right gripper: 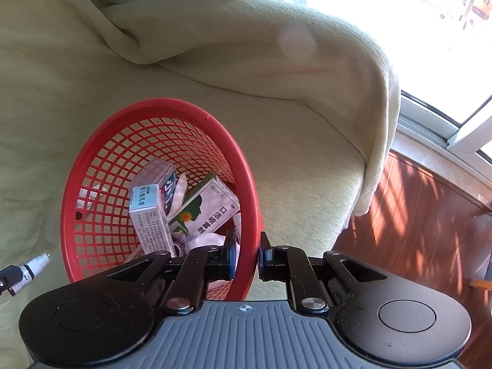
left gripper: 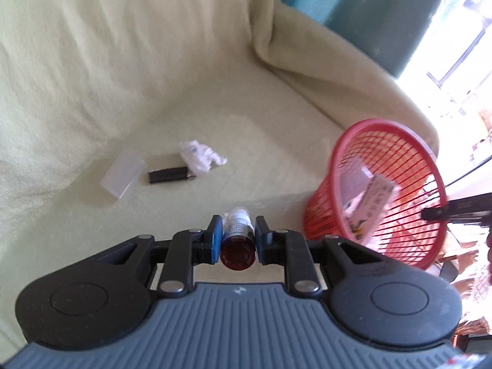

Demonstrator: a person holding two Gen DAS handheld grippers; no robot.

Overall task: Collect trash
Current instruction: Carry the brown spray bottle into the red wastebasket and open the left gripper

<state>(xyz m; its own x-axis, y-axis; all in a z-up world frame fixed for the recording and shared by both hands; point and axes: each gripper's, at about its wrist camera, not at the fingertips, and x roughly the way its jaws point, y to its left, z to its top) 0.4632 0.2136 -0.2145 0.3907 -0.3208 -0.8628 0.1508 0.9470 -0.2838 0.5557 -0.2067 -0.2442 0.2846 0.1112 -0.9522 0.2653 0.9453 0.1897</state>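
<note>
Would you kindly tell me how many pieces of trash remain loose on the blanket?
3, side by side: a clear plastic case, a black stick-shaped item to its right, and a crumpled white paper touching that item's far end. More may lie outside the view.

Cream-covered sofa [left gripper: 92, 61], clear case [left gripper: 122, 173], black stick [left gripper: 169, 175], crumpled paper [left gripper: 201, 156], red basket [left gripper: 319, 215]

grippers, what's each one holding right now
Left gripper: shut on the small bottle.
Right gripper: shut on the red basket rim.
</note>
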